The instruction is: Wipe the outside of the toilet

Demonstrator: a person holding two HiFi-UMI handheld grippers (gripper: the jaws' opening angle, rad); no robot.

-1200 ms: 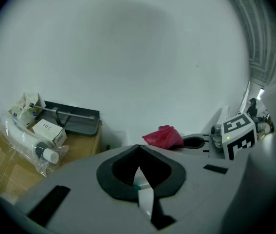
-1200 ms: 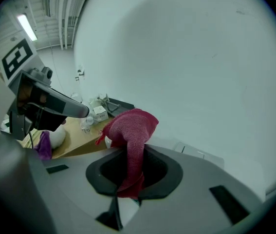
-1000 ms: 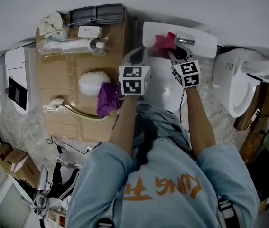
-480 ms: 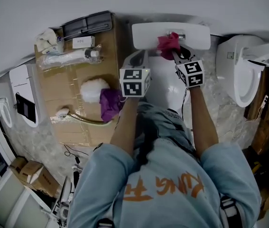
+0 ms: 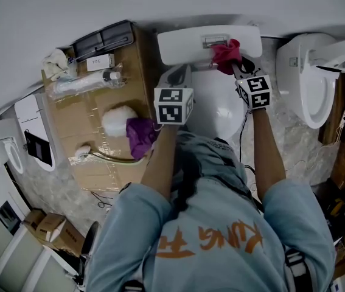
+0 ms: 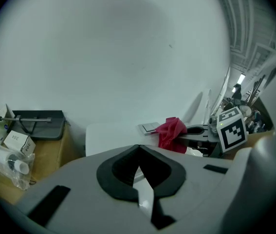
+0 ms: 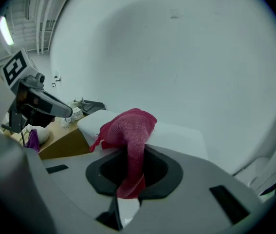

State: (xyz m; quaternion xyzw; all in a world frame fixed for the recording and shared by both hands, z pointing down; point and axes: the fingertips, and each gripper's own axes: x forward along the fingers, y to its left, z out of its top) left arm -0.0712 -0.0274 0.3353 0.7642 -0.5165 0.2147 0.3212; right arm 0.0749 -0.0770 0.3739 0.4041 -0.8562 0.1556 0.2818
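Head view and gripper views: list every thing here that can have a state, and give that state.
Left gripper, shut, empty.
Right gripper, shut on the red knitted cloth.
Red knitted cloth, bunched, resting on the white tank lid.
White tank lid, in place on the tank.
White toilet lid, down.

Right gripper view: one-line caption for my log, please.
Right gripper holds a red cloth on the white toilet tank.

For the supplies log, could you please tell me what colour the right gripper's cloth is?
The cloth is pink-red; clearest in the right gripper view.
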